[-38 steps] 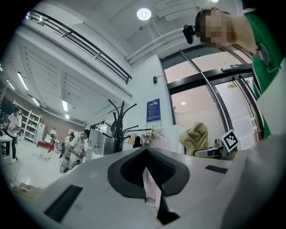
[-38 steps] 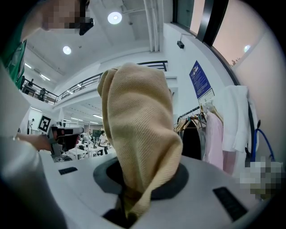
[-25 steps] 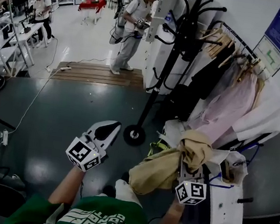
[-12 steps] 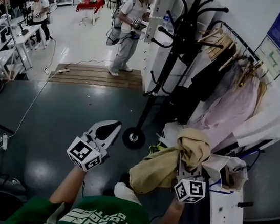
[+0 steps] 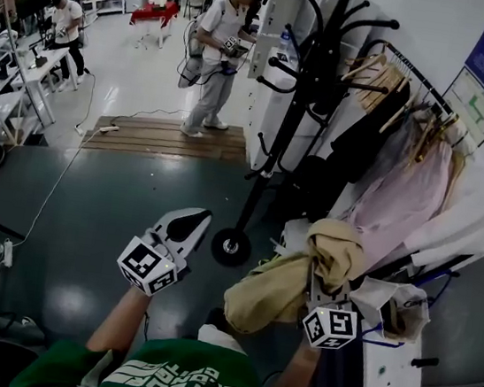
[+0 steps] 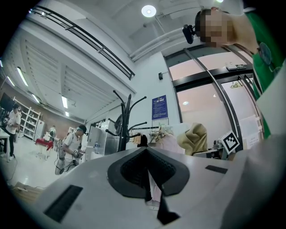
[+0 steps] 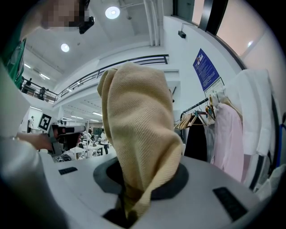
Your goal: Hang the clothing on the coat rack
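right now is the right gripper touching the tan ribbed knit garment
Touching. The right gripper view shows the tan ribbed knit garment pinched between the jaws of the right gripper, with the cloth bunching up out of them.

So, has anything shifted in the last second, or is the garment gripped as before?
Barely anything. The coat rack sits slightly lower in the head view, so the view shifted. Nothing was gripped or released: the right tongs stay shut on the tan garment, the left tongs stay shut and empty.
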The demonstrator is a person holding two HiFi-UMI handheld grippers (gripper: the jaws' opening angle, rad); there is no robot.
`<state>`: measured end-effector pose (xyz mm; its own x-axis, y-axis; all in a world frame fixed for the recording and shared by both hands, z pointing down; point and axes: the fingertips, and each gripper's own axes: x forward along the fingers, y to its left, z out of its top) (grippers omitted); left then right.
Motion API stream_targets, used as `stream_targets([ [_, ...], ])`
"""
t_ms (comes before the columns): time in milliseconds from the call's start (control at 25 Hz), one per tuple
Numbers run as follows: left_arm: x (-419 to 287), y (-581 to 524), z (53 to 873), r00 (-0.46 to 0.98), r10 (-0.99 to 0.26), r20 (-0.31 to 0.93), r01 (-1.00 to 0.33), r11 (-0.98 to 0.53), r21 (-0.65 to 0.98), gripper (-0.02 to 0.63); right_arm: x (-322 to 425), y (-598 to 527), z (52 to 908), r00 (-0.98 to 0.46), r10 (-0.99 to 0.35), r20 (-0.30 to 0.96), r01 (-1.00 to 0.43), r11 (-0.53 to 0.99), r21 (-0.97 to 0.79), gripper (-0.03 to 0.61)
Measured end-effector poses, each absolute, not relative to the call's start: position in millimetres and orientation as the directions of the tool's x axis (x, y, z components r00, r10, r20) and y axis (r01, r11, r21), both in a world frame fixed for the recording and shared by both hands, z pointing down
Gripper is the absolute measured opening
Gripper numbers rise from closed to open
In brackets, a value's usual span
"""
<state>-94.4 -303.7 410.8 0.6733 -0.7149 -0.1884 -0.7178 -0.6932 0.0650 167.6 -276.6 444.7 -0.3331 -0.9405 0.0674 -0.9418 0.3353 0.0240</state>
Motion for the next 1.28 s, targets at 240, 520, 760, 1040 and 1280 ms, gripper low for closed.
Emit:
stream_targets([
  [240, -91.8, -326.5, 408.6, 0.676, -0.713, -0.185, -0.717, -0.695, 0.054, 0.004, 169.4, -303.2, 441.4, -0.332, -0.941, 0.062, -0.942, 0.334, 0.028, 0.103],
  [520, -89.8, -350.8, 405.4, 0.662, -0.727, -0.182, -0.732, -0.68, 0.05, 0.003, 170.2, -340.0, 433.4, -0.351, -0.935, 0.056, -0.935, 0.354, 0.037, 0.103],
  [760, -88.2, -367.6, 406.5, 0.643, -0.745, -0.178, -0.75, -0.66, 0.053, 0.003, 168.8, -372.1, 426.8, -0.384, -0.922, 0.043, -0.921, 0.386, 0.049, 0.103],
  [1040, -82.6, -386.8, 402.0, 0.621, -0.763, -0.179, -0.77, -0.637, 0.041, 0.003, 163.6, -411.3, 409.5, -0.425, -0.905, 0.022, -0.903, 0.426, 0.062, 0.103],
  [1280, -76.1, -401.6, 397.0, 0.593, -0.78, -0.199, -0.791, -0.611, 0.037, 0.003, 163.0, -438.1, 382.3, -0.461, -0.888, -0.002, -0.884, 0.459, 0.087, 0.103],
])
